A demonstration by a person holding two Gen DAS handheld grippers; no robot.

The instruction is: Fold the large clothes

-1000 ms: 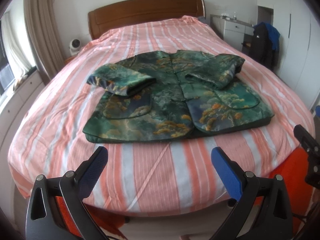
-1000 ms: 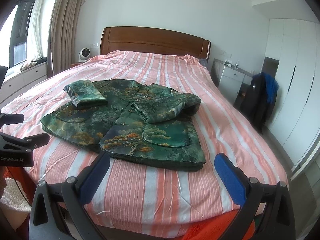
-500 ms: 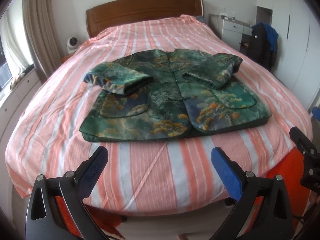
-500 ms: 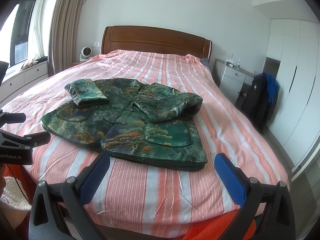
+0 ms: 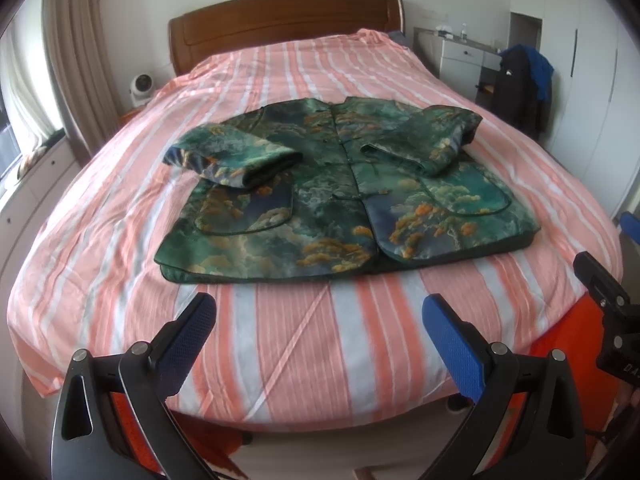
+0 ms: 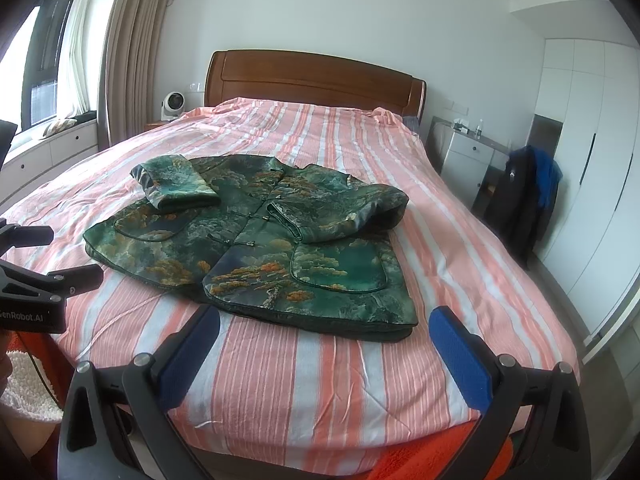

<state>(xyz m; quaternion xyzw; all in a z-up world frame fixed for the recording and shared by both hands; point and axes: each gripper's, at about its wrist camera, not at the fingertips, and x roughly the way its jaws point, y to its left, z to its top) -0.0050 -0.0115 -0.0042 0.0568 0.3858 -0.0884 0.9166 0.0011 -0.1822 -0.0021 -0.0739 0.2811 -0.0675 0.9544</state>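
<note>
A green patterned jacket (image 5: 340, 196) lies face up on a bed (image 5: 280, 356) covered by a pink, orange and white striped bedspread, roughly at mid-bed and slightly toward the near edge. Both sleeves are folded inward across the chest: the left-side sleeve (image 5: 232, 156) rests as a short roll over the left front panel, and the right-side sleeve (image 5: 424, 144) lies doubled across the right front panel. The hem runs parallel to the near edge of the bed, with a band of bare bedspread between hem and edge. Two rounded patch pockets are visible on the lower front, one on each side of the central closure.

The left gripper (image 5: 316, 340) is held over the near edge of the bed, its two blue-padded fingers spread wide apart with nothing between them; it is apart from the jacket. The right gripper (image 6: 324, 348) is likewise held at the near edge, to the right, fingers wide apart and empty, just short of the jacket's right hem corner.

Background: a brown wooden headboard (image 6: 312, 80) at the far end, a small white fan (image 6: 173, 106) on the far left, curtains (image 6: 132, 48) by the window, a white dresser (image 6: 468, 160) to the right, dark and blue clothing (image 6: 528, 200) draped on a chair beside white wardrobe doors.
</note>
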